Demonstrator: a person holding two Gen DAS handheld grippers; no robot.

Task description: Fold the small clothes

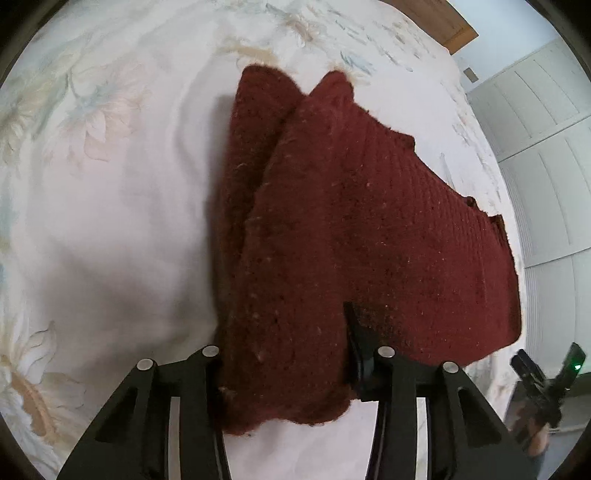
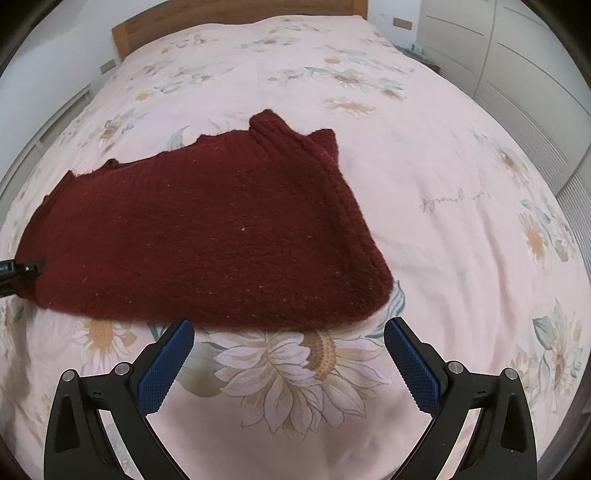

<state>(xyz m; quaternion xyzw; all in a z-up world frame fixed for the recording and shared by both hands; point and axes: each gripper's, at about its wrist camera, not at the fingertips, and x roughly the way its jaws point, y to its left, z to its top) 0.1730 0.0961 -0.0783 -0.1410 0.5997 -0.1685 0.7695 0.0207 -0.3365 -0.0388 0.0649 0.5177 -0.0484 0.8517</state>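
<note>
A dark red knitted garment [image 1: 351,229] lies folded on the floral bedspread [image 1: 110,221]. In the left wrist view it fills the space between the fingers of my left gripper [image 1: 284,354], which stand wide apart with the garment's near edge draped between and over them. In the right wrist view the garment [image 2: 207,236] lies just beyond my right gripper [image 2: 288,354], which is open and empty over a printed flower, its blue pads [image 2: 166,369] clear of the cloth. The left gripper's tip [image 2: 22,269] shows at the garment's left edge.
The bed has a wooden headboard [image 2: 236,14] at the far end. White wardrobe doors [image 2: 517,74] stand to the right of the bed. The right gripper [image 1: 543,380] shows at the lower right in the left wrist view.
</note>
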